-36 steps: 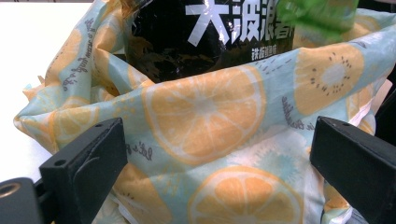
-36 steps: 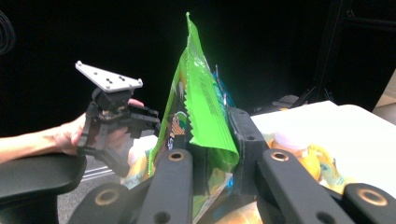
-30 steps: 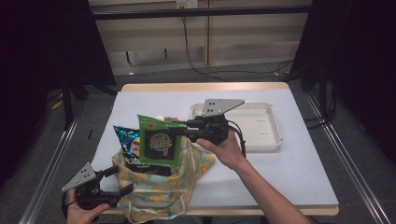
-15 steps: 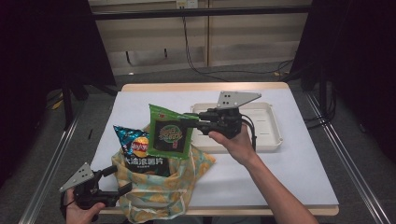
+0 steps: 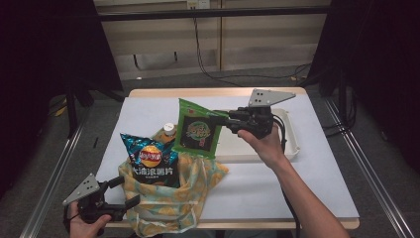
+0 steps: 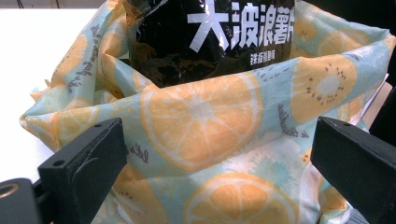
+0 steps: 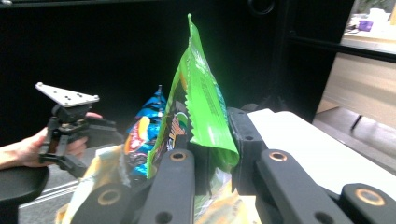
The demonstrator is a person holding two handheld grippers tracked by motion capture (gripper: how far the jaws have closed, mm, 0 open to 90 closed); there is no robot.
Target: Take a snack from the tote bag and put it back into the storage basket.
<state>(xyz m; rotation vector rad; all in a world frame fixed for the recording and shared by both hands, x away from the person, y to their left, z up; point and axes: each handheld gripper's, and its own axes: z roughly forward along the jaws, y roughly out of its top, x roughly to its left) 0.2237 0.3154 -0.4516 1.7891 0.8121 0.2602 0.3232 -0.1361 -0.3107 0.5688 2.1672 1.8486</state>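
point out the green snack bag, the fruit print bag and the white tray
green snack bag (image 5: 197,131), high view, on its printed front
fruit print bag (image 5: 195,179), high view, on its cloth side by the opening
white tray (image 5: 291,133), high view, on its right rim

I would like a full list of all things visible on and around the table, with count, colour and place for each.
green snack bag: 1, green, lifted above the fabric bag, pinched in the right gripper
chip bag: 1, blue and black, standing in the fabric bag
fabric bag: 1, pale blue with orange fruit print, near table edge
bottle cap: 1, white, behind the chip bag
tray: 1, white, table's right
table: 1, white
left gripper: 1, black, open at the fabric bag
right gripper: 1, black, above the tray
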